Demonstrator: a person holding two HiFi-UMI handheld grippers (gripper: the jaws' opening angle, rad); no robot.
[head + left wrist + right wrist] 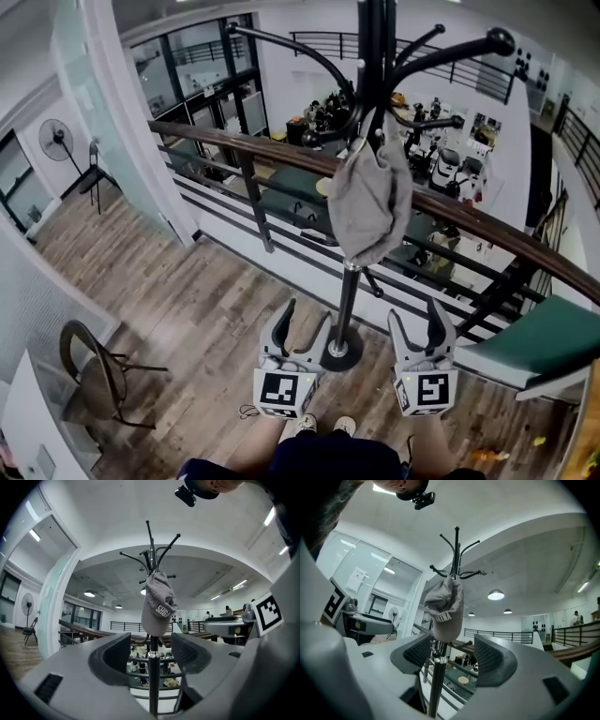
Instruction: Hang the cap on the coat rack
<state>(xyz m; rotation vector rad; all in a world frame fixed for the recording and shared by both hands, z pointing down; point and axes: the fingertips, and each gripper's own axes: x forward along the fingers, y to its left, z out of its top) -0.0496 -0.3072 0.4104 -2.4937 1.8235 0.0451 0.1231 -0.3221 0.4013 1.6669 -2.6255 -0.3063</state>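
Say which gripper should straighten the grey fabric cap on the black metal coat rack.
Probably the left gripper: open, with the grey cap and black rack pole centred between its jaws; the right gripper sits off-centre.

The left gripper (306, 322) and the right gripper (416, 317) are held low in front of the person, side by side and a little apart, both pointing level and away from the body. Each one's marker cube (284, 394) faces up toward the head camera. In the left gripper view the jaws stand wide apart, the dark pads gripping nothing. The right gripper view shows the same, its jaws spread wide. Below the grippers, the toes of the person's two shoes (323, 425) show close together.
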